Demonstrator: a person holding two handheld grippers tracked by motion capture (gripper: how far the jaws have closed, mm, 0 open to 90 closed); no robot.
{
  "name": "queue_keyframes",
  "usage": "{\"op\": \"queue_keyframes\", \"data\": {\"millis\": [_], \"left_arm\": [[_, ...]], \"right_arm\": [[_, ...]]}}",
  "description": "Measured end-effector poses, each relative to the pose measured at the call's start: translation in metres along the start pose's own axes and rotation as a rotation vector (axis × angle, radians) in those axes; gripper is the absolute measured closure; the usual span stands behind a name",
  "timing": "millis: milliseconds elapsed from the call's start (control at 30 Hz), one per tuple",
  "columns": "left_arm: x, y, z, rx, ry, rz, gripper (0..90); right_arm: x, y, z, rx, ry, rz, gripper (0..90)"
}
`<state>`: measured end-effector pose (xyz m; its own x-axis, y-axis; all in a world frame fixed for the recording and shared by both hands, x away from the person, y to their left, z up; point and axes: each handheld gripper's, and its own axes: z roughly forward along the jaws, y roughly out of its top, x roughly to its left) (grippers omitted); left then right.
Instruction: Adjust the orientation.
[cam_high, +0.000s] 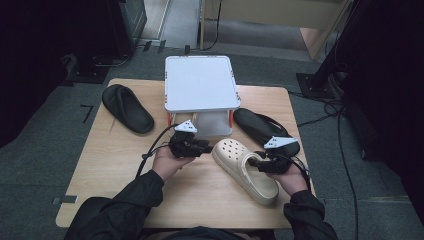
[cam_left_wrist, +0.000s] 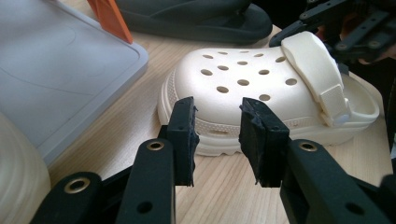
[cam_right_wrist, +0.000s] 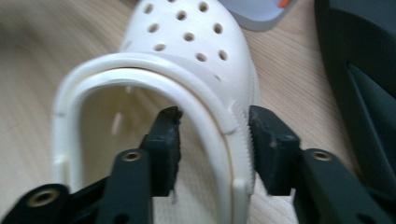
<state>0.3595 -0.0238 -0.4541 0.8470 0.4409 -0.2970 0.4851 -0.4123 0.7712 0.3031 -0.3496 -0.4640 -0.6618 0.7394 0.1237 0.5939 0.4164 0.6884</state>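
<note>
Wooden table (cam_high: 100, 165) bears an unbranded cream clog (cam_high: 243, 170); right gripper (cam_right_wrist: 212, 140) straddles its rim; left gripper (cam_left_wrist: 217, 135) gapes empty.

Wooden table (cam_high: 115, 170), cream clog (cam_high: 243, 169), black slippers (cam_high: 127, 108), rack (cam_high: 200, 82)

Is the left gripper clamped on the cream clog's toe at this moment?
No: in the left gripper view the left gripper has its jaws apart, just short of the cream clog, with nothing between them.

Grey carpet floor (cam_high: 45, 145) surrounds the wooden table (cam_high: 100, 170).
</note>
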Motion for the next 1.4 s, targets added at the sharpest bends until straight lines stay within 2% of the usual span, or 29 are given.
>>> {"op": "queue_keyframes", "data": {"millis": [167, 233, 433, 567, 767, 967, 1033, 1133, 1200, 1267, 1400], "left_arm": [[-0.001, 0.000, 0.002, -0.005, -0.009, -0.006, 66.5], [-0.001, 0.000, 0.002, -0.002, -0.007, -0.006, 66.5], [-0.001, 0.000, 0.000, -0.009, 0.001, -0.001, 66.6], [0.000, -0.001, 0.000, 0.000, 0.002, -0.005, 66.5], [0.002, -0.004, 0.000, -0.004, 0.012, -0.015, 66.5], [0.004, -0.008, 0.004, 0.012, 0.022, -0.021, 66.2], [0.005, -0.010, 0.005, 0.023, 0.023, -0.028, 66.3], [0.004, -0.012, 0.006, 0.033, 0.026, -0.026, 66.3], [0.004, -0.013, 0.007, 0.041, 0.027, -0.027, 66.3], [0.004, -0.014, 0.008, 0.047, 0.028, -0.031, 66.4], [0.003, -0.015, 0.012, 0.061, 0.032, -0.024, 66.5]], "right_arm": [[-0.004, 0.000, 0.008, 0.017, -0.014, 0.047, 63.8], [-0.003, 0.001, 0.009, 0.017, -0.032, 0.043, 66.4], [0.004, 0.006, 0.011, 0.016, -0.077, 0.076, 69.2], [0.009, 0.012, 0.015, 0.000, -0.071, 0.092, 71.1], [0.021, 0.026, 0.028, -0.016, -0.107, 0.117, 70.9], [0.035, 0.033, 0.039, -0.022, -0.121, 0.073, 66.8], [0.035, 0.032, 0.039, -0.026, -0.111, 0.070, 63.1], [0.030, 0.031, 0.036, -0.048, -0.056, 0.119, 58.4], [0.028, 0.029, 0.031, -0.061, -0.031, 0.118, 56.2], [0.027, 0.026, 0.026, -0.055, -0.027, 0.102, 55.9], [0.026, 0.018, 0.017, -0.033, -0.018, 0.083, 59.4]]}}
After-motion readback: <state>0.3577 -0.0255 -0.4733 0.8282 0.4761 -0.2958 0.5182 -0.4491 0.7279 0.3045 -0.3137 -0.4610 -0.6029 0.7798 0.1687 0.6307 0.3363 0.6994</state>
